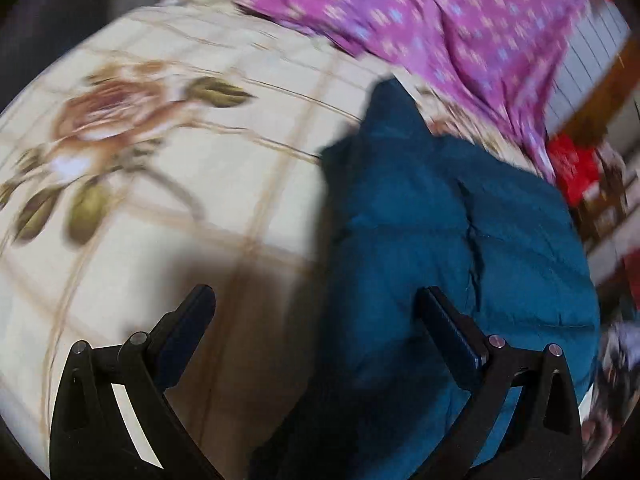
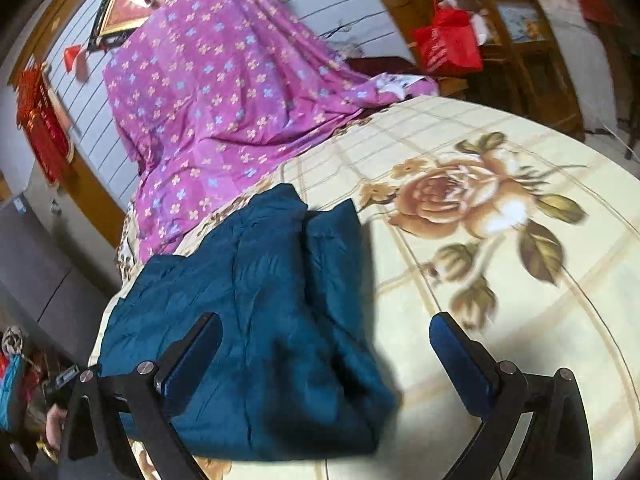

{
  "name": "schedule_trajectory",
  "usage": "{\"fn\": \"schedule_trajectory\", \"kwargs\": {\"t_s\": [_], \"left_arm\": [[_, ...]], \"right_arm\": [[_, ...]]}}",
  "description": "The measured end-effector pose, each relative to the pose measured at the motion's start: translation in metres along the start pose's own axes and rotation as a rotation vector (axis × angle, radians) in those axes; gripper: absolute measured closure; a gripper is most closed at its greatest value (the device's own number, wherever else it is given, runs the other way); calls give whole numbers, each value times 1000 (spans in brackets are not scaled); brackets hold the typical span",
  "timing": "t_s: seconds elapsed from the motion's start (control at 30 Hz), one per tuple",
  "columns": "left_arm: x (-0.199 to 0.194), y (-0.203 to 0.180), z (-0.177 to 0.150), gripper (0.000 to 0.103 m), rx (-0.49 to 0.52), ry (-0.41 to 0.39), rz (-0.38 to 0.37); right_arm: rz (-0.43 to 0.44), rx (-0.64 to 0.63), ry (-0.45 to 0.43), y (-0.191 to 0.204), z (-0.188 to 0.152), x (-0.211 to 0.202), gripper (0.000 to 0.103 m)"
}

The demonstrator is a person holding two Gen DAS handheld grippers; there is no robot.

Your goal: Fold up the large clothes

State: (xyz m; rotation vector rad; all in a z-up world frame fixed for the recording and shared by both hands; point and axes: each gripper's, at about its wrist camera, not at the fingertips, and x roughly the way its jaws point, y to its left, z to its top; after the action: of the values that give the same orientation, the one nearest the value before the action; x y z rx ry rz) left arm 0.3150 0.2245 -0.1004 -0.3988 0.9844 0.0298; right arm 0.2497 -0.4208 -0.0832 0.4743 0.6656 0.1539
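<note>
A dark teal garment (image 1: 448,240) lies folded in a thick bundle on the cream bedspread with a rose print (image 1: 160,184). My left gripper (image 1: 316,304) is open above the garment's left edge, holding nothing. In the right wrist view the same teal garment (image 2: 260,304) lies near the bed's edge on the bedspread (image 2: 520,320). My right gripper (image 2: 326,332) is open above the garment's right side, holding nothing.
A purple flowered sheet (image 2: 216,92) is heaped at the head of the bed, also in the left wrist view (image 1: 460,28). A red bag (image 2: 448,44) sits on wooden furniture beyond the bed. Clutter lies on the floor at the left (image 2: 20,380).
</note>
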Motion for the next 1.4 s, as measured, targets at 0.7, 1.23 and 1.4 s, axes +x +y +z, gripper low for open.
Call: {"fn": "schedule_trajectory", "kwargs": {"t_s": [0.7,1.23,1.4], "left_arm": [[62,-36,59,18,206,103,-179],[-22,-68,13,89,277,-130,-9],[-72,-66,-10,89,294,-122,-22]], "right_arm": [[465,-203,444,3,46,147,0],[215,-477,266,65,38,65,68],[201,-523,263,87,33,19,68]]}}
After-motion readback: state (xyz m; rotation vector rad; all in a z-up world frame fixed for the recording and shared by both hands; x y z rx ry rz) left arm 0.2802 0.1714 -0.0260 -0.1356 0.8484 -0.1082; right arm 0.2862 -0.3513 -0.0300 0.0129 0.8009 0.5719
